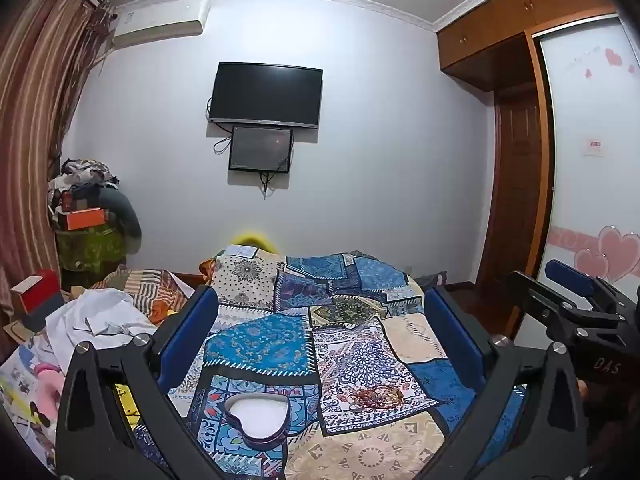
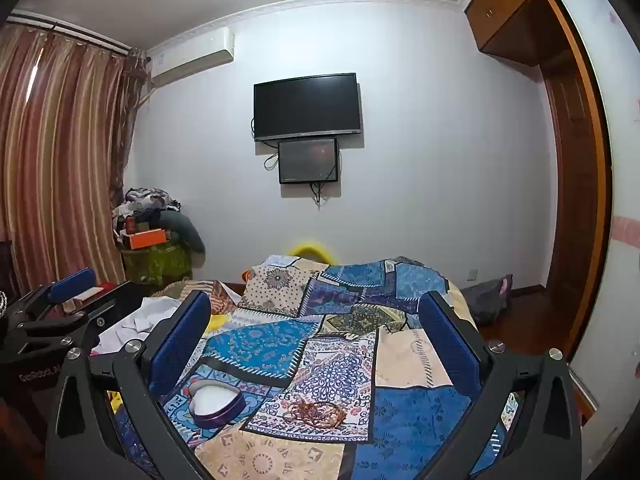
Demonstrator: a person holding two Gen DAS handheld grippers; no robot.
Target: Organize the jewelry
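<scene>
A heart-shaped tin (image 1: 258,416) (image 2: 216,402) with a dark rim and white lining lies open on the patchwork bedspread (image 1: 360,344) (image 2: 420,408). To its right sits a tangled pile of reddish-brown bead bracelets (image 1: 374,396) (image 2: 316,414). My left gripper (image 1: 320,336) hovers above the bed, jaws wide apart and empty, with the tin and beads below between its blue fingers (image 1: 188,336). My right gripper (image 2: 316,340) is likewise wide open and empty over the same spot. Each gripper also shows at the edge of the other's view: the right gripper (image 1: 576,300) and the left gripper (image 2: 68,300).
White clothing (image 1: 100,320) and clutter lie on the bed's left side. A pile of clothes and an orange box (image 2: 144,238) stand in the far left corner by the striped curtain. A wardrobe (image 1: 520,200) and door fill the right wall. A TV (image 2: 307,106) hangs ahead.
</scene>
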